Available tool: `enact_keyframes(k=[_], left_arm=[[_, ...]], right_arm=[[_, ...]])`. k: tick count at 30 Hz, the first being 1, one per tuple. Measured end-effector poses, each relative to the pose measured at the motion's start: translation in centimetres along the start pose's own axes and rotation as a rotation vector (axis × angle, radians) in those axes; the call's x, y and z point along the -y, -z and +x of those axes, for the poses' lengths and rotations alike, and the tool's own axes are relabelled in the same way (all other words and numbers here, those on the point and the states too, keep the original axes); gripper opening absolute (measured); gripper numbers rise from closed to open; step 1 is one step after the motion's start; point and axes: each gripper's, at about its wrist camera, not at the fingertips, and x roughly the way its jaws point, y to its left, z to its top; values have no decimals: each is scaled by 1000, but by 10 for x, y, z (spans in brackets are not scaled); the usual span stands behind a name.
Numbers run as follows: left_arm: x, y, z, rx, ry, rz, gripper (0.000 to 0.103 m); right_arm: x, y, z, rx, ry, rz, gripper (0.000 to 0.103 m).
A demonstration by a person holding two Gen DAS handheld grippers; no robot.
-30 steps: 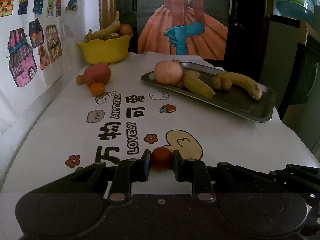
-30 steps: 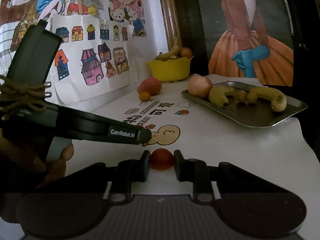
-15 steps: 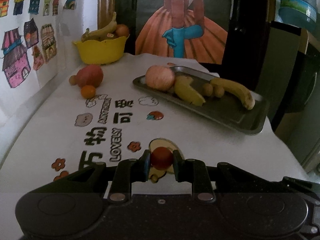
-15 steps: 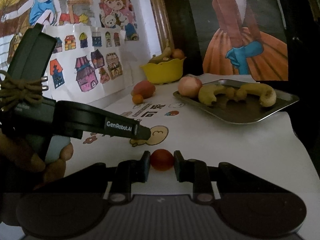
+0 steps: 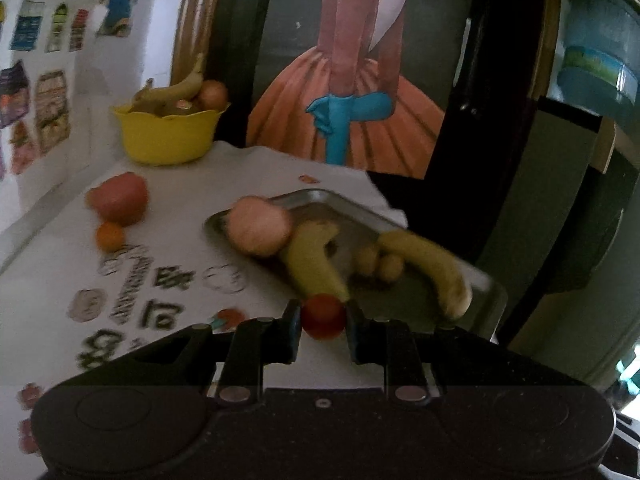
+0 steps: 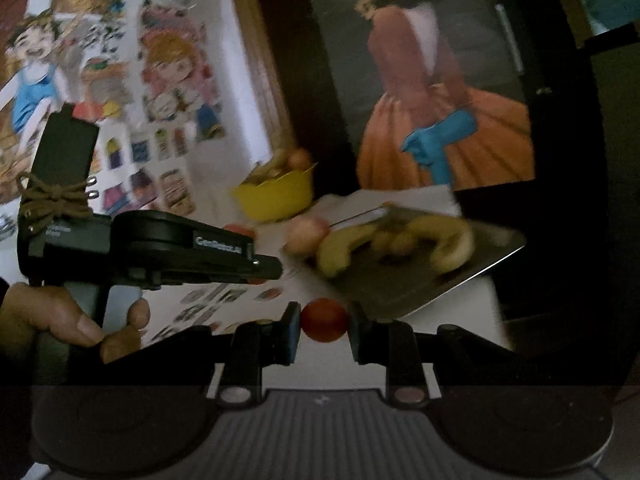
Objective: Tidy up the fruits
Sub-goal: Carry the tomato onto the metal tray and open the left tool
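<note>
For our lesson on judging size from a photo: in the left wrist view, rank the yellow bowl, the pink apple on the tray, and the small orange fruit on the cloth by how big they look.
1. yellow bowl
2. pink apple, though it lies nearer the camera
3. small orange fruit, clearly smallest

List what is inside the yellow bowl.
The yellow bowl holds a banana poking above the rim and a round orange-brown fruit. Anything lower is hidden by the bowl's wall, and blur obscures the rest.
</note>
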Motion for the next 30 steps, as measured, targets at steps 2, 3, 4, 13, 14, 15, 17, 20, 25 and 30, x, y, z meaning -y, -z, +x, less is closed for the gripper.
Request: enact_keyframes(k=[2, 3, 4, 13, 14, 15, 17, 20, 25, 30], left_arm=[[9, -3, 13, 7, 14, -2, 24], [14, -4, 19, 8, 18, 1, 24], [19, -5, 25, 8, 24, 7, 24], [40, 1, 62, 26, 42, 45, 25], [40, 2, 64, 19, 46, 45, 25], [38, 3, 65, 14, 48, 47, 25], [37, 3, 67, 12, 43, 50, 25], [33, 4, 68, 8, 46, 38, 25], [27, 6, 71, -18, 58, 16, 25], [27, 7, 71, -17, 57, 17, 25]], right_arm=[[11, -4, -1, 17, 26, 10, 28], [17, -7, 0, 24, 38, 11, 28], [21, -9, 1, 30, 48, 10, 28], [56, -27, 23, 29, 86, 52, 29], [57, -28, 26, 27, 86, 55, 29], [58, -29, 29, 24, 91, 48, 29], [57, -30, 35, 8, 101, 33, 29], [57, -32, 46, -33, 89, 31, 29], [61, -32, 58, -100, 67, 51, 29], [59, -31, 61, -117, 68, 39, 29]])
